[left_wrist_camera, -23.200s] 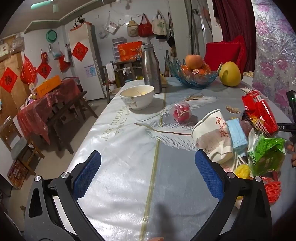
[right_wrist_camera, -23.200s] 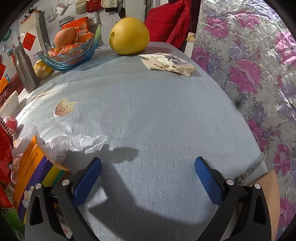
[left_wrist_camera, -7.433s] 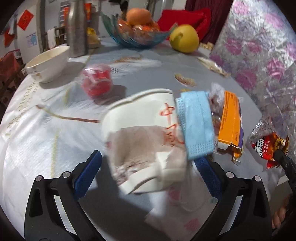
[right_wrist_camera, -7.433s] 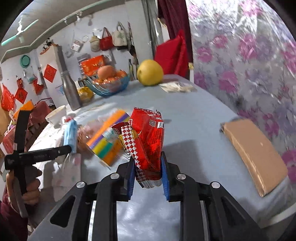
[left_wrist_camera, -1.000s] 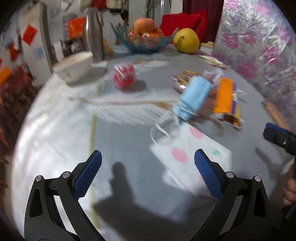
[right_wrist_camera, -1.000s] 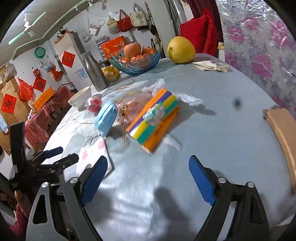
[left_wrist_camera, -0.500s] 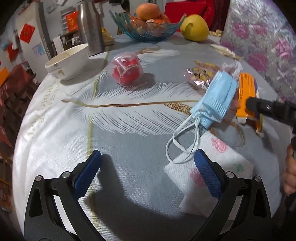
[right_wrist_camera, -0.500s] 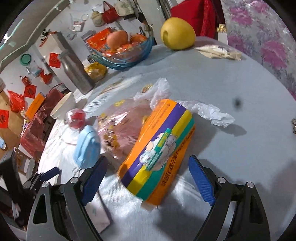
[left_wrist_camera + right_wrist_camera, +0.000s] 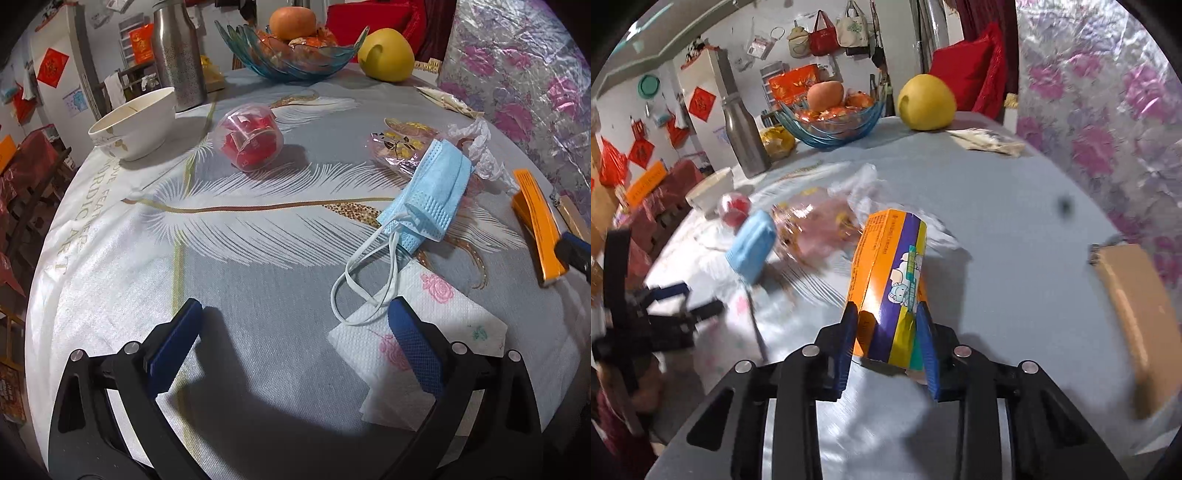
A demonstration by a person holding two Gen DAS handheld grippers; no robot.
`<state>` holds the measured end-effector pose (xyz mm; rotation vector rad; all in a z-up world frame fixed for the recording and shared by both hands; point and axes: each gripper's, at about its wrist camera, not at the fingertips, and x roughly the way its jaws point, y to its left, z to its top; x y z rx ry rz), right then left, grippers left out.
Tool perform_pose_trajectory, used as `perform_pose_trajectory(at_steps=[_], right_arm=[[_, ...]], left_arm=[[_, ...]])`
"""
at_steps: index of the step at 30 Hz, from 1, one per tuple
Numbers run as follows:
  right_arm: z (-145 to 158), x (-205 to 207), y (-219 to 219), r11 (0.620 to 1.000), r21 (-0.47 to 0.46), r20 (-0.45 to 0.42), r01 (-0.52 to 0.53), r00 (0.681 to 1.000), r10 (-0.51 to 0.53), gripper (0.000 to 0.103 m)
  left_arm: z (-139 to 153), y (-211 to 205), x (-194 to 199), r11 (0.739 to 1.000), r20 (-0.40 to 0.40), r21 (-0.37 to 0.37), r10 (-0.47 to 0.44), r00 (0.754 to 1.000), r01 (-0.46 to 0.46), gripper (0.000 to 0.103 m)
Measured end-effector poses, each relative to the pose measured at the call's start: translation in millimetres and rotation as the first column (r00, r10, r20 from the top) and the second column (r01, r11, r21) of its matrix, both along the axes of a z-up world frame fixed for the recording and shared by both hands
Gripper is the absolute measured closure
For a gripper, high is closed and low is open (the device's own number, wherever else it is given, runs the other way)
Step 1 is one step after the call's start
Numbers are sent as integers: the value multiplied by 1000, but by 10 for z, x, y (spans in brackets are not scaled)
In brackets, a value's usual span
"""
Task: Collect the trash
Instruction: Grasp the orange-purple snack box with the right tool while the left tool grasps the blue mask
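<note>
Right wrist view has the action: the right gripper [image 9: 888, 343] has just been closing, and its blue fingers [image 9: 847, 339] now pinch the near end of the orange carton [image 9: 892, 280], one pad on each side. The carton's long axis runs straight out from the fingers, tilted up and away over the counter [image 9: 1015, 221], so the far end looks clear of the cloth. Judging by that, the lift is under way and the carton only needs carrying off to wherever the trash goes, which no view shows.

Over on the left wrist view, the left gripper [image 9: 295, 350] hangs with fingers spread wide and nothing between them. The floral napkin [image 9: 424, 350] lies partly under its right finger, and the blue face mask [image 9: 432, 195] sits just beyond, its ear loops [image 9: 365, 280] trailing back onto the napkin. Both lie toward the right of the open fingers, so this hand is the nearer one for them. The mask's long axis runs diagonally away to the right. A small shift right would centre the napkin. Further back, the red-filled plastic cup [image 9: 251, 138] lies on its side, well apart.
</note>
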<state>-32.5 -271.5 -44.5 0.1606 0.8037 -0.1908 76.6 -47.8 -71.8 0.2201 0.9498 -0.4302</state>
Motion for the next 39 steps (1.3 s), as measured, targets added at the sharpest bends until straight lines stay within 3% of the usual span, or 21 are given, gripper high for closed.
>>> perform_pose_trajectory(at_steps=[2,8,10,13,22,28,33,34,36,37,38,39], right_arm=[[-22,-7,29,1000,-7,6,-4,1000,4,47],[-96,228,101,999,-50,3,4,1000,-4,23],[-203,305,23,1000,-9,-25,25,999,-26,23],[-244,249,-76,997,68,-11,20,1000,-19,54],[-295,97,-121,997,77,41,0,999,-3,52],[-285,96,-190,993,120,56,-19,998,12,50],[-288,88,-192,992,127,60,-19,998,12,50],[-288,86,-196,991,133,62,-19,998,10,50],[-290,68,-211,989,146,71,-10,997,0,53],[-286,59,-216,989,151,78,-6,997,-6,54],[-271,37,-217,988,154,91,-4,996,-10,54],[-238,-9,-220,990,144,115,6,993,-23,54]], left_arm=[[1,1,-1,1000,0,0,0,1000,0,7],[0,-2,0,1000,0,0,0,1000,0,7],[2,-4,-3,1000,0,0,0,1000,0,7],[2,-3,-1,1000,0,1,0,1000,0,7],[56,-40,24,998,-12,-34,-44,999,43,7],[306,-540,68,989,99,51,-142,985,138,7],[194,-891,220,979,95,65,-197,976,191,7],[144,-911,242,981,99,65,-191,977,185,8],[92,-894,250,981,95,49,-194,976,190,28],[85,-875,246,978,80,36,-206,975,204,46],[105,-842,236,977,71,10,-211,975,211,58],[147,-783,215,978,68,-26,-207,976,209,61]])
